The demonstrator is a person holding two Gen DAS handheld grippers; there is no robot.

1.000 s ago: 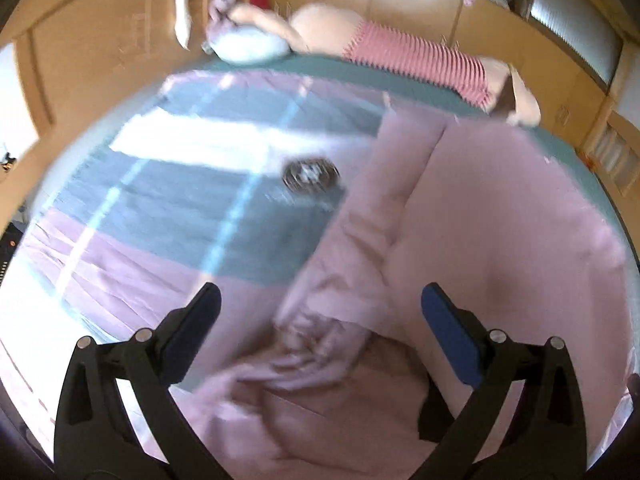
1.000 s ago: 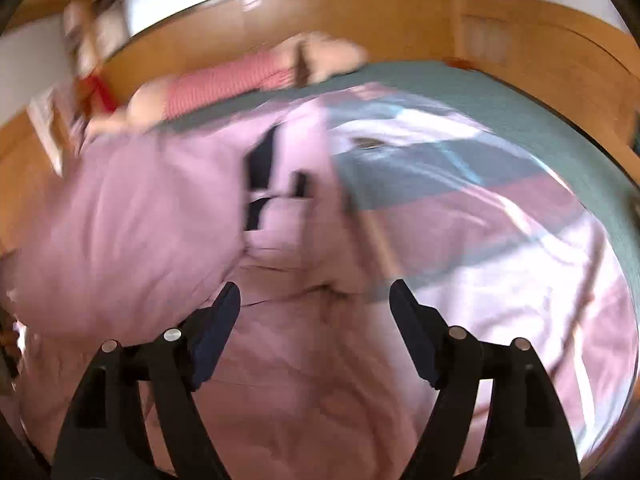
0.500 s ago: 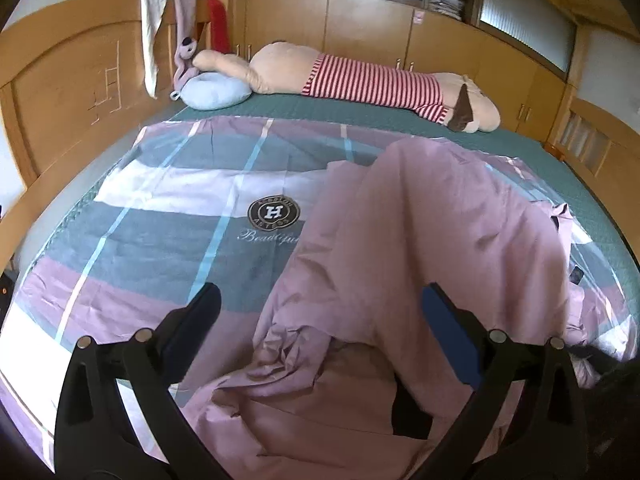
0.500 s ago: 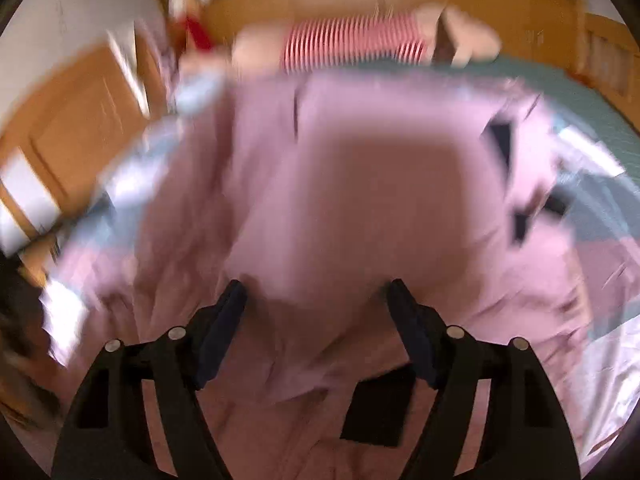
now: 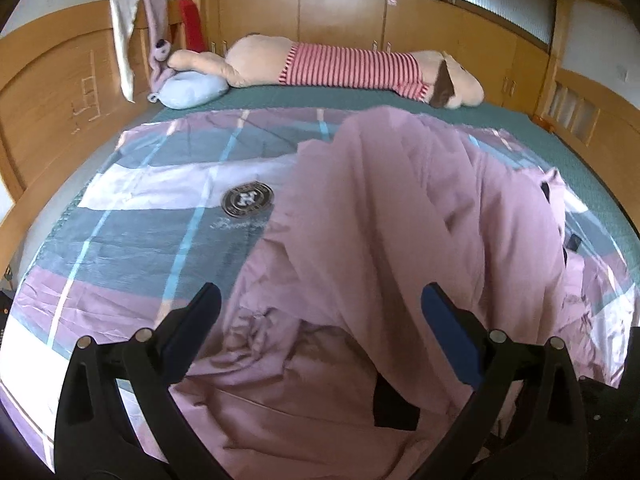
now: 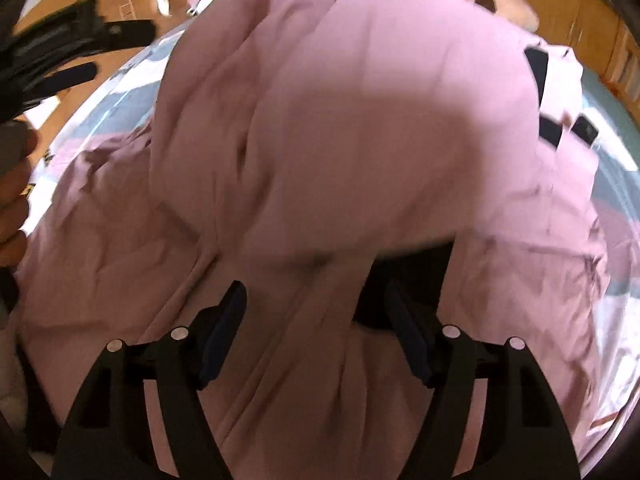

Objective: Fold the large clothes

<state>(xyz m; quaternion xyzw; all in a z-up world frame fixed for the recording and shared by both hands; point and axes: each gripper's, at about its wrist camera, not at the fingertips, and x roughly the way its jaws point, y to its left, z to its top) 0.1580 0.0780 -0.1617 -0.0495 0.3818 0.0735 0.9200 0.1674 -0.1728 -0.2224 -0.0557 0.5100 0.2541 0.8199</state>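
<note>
The left hand-held gripper hovers with its two blue-padded fingers spread wide, nothing between them, above the near edge of a large pink cotton garment that lies rumpled on the bed. The garment billows up in a raised fold over the right half of a plaid quilt in pink, grey and white with a round dark emblem, which covers a green bedsheet. The right hand-held gripper is also spread, its fingers on either side of a ridge of the same pink cloth without pinching it; a black trim patch sits just beyond its right finger. Along the far side of the bed rests a long beige plush toy in a red-striped shirt, beside a pale blue cushion, against wooden cabinets.
</note>
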